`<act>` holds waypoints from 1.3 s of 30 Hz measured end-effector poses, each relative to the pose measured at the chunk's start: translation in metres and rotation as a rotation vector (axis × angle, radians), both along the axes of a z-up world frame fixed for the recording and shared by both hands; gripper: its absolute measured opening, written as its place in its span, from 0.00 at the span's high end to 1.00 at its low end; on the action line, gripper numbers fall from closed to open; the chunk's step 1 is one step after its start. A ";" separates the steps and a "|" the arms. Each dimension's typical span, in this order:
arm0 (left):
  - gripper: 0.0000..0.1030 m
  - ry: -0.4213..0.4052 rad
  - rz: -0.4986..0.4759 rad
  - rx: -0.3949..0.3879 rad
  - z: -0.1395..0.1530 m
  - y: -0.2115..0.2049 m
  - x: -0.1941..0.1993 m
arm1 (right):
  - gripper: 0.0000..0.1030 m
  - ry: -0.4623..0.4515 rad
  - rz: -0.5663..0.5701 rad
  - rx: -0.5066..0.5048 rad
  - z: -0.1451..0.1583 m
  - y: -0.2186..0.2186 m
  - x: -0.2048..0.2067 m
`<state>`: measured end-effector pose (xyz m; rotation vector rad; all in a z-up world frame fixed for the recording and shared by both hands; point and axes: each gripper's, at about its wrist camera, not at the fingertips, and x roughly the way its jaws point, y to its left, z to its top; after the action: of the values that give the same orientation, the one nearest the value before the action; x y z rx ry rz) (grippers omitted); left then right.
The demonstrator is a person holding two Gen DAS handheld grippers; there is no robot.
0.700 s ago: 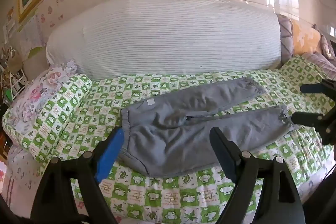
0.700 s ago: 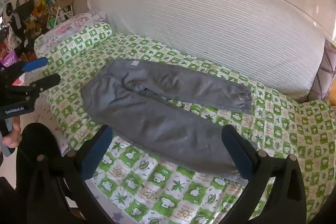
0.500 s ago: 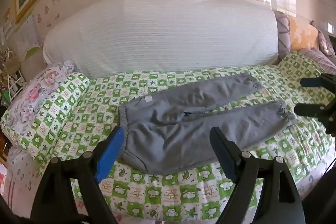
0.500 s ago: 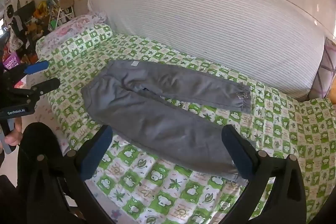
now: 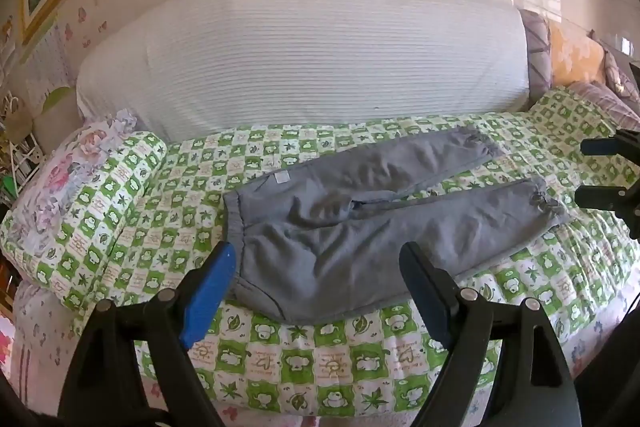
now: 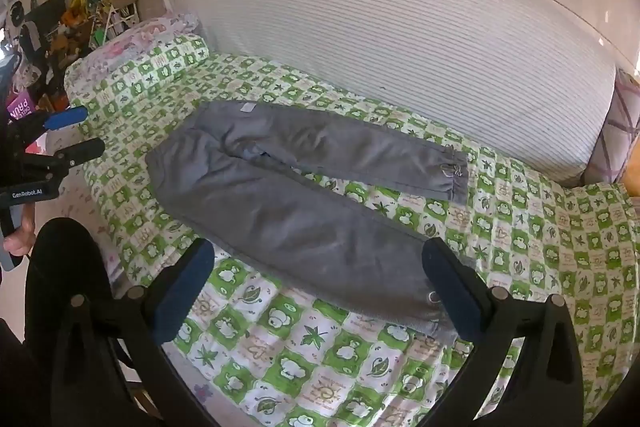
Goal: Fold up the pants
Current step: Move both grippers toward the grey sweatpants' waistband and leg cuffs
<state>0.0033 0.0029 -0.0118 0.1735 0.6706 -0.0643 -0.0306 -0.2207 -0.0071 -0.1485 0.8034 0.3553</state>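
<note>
Grey pants (image 5: 360, 223) lie spread flat on the green checked sofa cover (image 5: 320, 359), waistband to the left, both legs apart and running right. In the right wrist view the pants (image 6: 288, 195) run from the waistband at left to the cuffs at right. My left gripper (image 5: 316, 267) is open and empty, hovering near the waistband end at the front edge. My right gripper (image 6: 316, 271) is open and empty, hovering over the near leg's cuff. Each gripper also shows in the other's view, the right gripper (image 5: 600, 171) at the far right and the left gripper (image 6: 76, 133) at the far left.
A white striped back cushion (image 5: 312, 55) stands behind the pants. A floral and green armrest pillow (image 5: 80, 187) is at the left end. Patterned cushions (image 5: 576, 55) sit at the right end. Cluttered shelves (image 6: 80, 15) stand beyond the left armrest.
Both grippers have drifted slightly; the pants sit a little lower and closer in both views. The pants have not moved and nothing was grasped.
</note>
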 end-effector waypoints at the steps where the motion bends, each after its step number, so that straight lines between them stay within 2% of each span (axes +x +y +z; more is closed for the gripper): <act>1: 0.18 0.000 -0.002 -0.002 0.000 0.000 0.000 | 0.00 0.002 0.001 0.000 -0.001 0.000 0.000; 21: 0.18 0.011 -0.017 -0.011 -0.003 0.000 0.008 | 0.00 0.008 0.009 -0.005 -0.007 0.005 0.002; 39: 0.18 0.046 -0.024 -0.027 -0.016 -0.003 0.017 | 0.00 0.021 0.010 -0.002 -0.016 0.004 0.010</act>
<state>0.0204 0.0001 -0.0282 0.1547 0.7130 -0.1005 -0.0203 -0.2169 -0.0228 -0.1509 0.8235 0.3663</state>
